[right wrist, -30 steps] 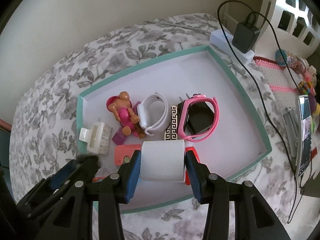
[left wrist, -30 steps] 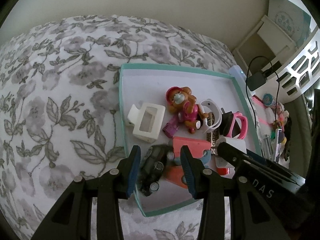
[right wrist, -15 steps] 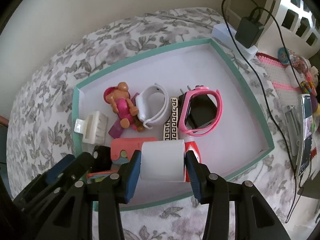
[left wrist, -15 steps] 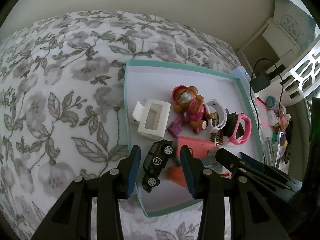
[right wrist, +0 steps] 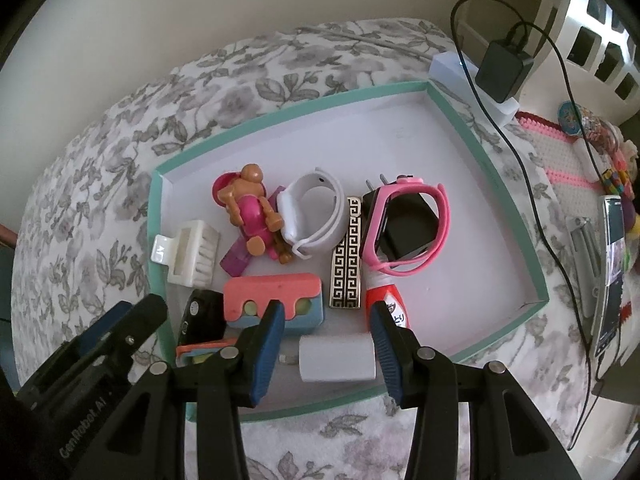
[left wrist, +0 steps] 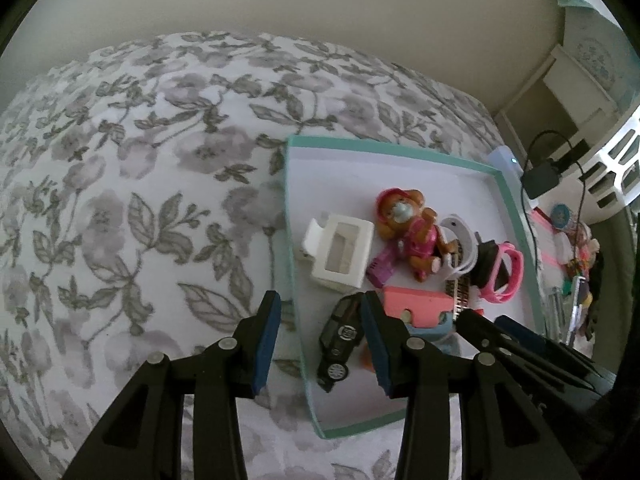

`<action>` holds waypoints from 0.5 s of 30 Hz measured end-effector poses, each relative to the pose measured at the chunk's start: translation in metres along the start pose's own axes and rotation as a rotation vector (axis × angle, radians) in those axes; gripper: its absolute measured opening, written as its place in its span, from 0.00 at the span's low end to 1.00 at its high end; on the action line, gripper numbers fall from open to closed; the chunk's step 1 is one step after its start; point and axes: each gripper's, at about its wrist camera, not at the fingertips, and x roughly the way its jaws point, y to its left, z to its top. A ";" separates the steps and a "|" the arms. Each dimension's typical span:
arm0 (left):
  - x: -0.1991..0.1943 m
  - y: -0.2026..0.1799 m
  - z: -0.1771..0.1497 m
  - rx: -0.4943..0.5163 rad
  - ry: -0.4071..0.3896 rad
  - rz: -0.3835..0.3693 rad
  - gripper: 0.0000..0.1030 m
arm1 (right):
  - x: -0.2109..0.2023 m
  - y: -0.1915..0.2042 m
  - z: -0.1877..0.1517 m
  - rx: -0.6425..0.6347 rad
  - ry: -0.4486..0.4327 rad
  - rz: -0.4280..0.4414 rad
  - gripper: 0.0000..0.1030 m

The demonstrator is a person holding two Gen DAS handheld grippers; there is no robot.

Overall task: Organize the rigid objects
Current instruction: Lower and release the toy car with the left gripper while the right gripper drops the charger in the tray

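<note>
From the right wrist we see the white charger block (right wrist: 338, 357) lying on the floor of the teal-rimmed tray (right wrist: 460, 128), between our right gripper's (right wrist: 326, 348) parted fingers, which no longer press it. The left wrist view hides that block behind the right gripper; instead it shows our left gripper (left wrist: 318, 336) empty, jaws apart, straddling the tray's rim, with the black toy car (left wrist: 340, 336) beside its right finger. In the right view the car is half covered.
</note>
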 end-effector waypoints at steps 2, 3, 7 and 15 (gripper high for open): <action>-0.001 0.002 0.000 -0.006 -0.004 0.014 0.42 | 0.000 0.000 0.000 -0.003 0.001 0.000 0.47; -0.001 0.003 0.000 -0.008 -0.005 0.019 0.43 | 0.000 0.000 0.000 -0.005 0.002 0.000 0.47; -0.002 0.007 0.001 -0.023 -0.010 0.042 0.49 | -0.001 0.000 0.001 0.000 -0.007 0.006 0.47; 0.002 0.017 0.003 -0.060 0.007 0.118 0.63 | -0.012 0.000 0.004 0.026 -0.063 0.042 0.47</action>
